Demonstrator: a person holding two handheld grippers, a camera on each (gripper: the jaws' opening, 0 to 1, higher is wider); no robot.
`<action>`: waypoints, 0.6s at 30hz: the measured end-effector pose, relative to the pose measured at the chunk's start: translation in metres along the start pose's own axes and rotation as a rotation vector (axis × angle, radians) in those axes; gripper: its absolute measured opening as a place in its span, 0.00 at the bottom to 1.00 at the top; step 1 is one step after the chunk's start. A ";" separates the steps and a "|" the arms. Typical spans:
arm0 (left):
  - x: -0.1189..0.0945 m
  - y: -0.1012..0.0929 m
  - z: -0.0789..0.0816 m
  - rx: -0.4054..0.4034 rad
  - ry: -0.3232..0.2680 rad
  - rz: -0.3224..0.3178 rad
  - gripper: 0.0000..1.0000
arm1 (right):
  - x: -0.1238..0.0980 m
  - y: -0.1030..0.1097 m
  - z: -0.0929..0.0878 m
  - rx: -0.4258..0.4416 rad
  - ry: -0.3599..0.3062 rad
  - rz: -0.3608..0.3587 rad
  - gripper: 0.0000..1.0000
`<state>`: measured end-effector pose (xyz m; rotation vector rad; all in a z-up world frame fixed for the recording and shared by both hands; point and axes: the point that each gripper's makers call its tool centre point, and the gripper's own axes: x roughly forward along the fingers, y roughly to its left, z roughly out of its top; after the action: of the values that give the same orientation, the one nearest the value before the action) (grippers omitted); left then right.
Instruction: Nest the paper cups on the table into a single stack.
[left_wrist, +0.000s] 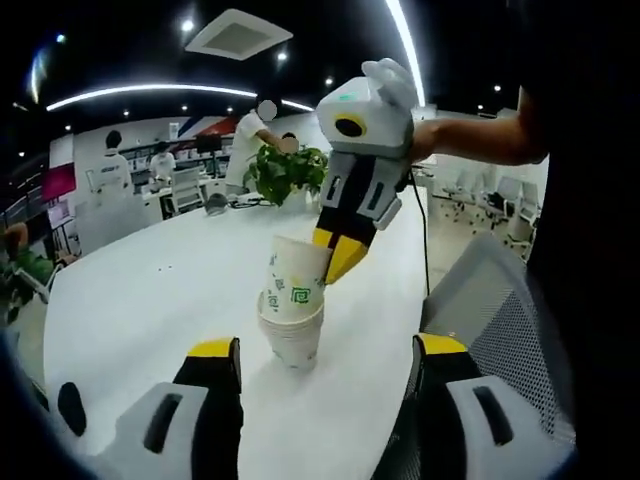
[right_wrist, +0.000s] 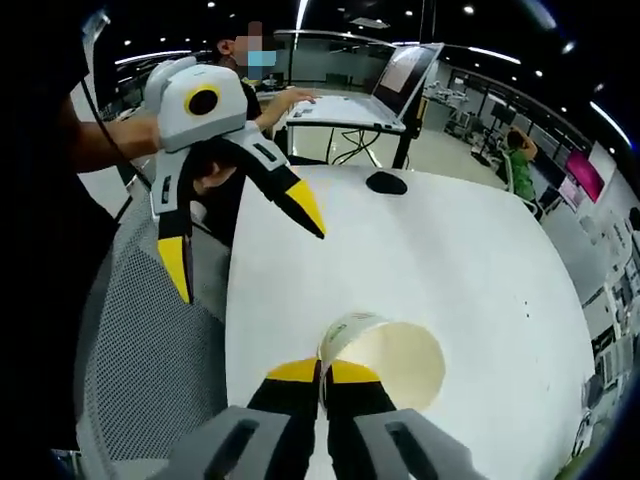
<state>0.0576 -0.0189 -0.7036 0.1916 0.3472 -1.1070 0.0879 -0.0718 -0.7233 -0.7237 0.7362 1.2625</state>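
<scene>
Right gripper (right_wrist: 322, 378) first: its yellow-tipped jaws are pinched together on the rim of a paper cup (right_wrist: 385, 362), and in my right gripper view I look straight into that cup's open mouth at about 12 o'clock from the jaw tips. In the left gripper view the same gripper comes in from 1 o'clock, holding that cup tilted and partly seated in the top of the stack (left_wrist: 293, 335), which stands on the white table (left_wrist: 150, 290) near the edge closest to me.

My left gripper (left_wrist: 325, 362) has its jaws spread wide apart and holds nothing; the stack sits just beyond the gap between them, toward 12 o'clock. In the right gripper view it hangs at 10 o'clock, over the mesh chair (right_wrist: 150, 340) beside the table.

I judge I am in the middle of seating the top cup. It looks askew rather than square in the one below, so the next move calls for straightening it upright, pressing it down, then letting go of the rim. The left gripper could steady the lower cups if they start to tip.

Farther out, a plant (left_wrist: 285, 170) and a laptop (right_wrist: 385, 85) sit across the table.
</scene>
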 end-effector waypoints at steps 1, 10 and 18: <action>0.000 0.000 0.000 0.000 0.001 0.002 0.68 | 0.000 0.000 0.001 -0.004 -0.003 -0.001 0.00; 0.000 0.003 -0.010 -0.002 0.017 0.020 0.68 | 0.003 -0.001 0.007 0.000 -0.027 0.001 0.01; 0.011 0.007 -0.023 0.006 0.046 0.042 0.67 | 0.010 -0.007 0.009 0.010 -0.052 -0.022 0.08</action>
<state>0.0641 -0.0183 -0.7291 0.2289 0.3791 -1.0636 0.0975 -0.0601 -0.7255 -0.6871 0.6896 1.2521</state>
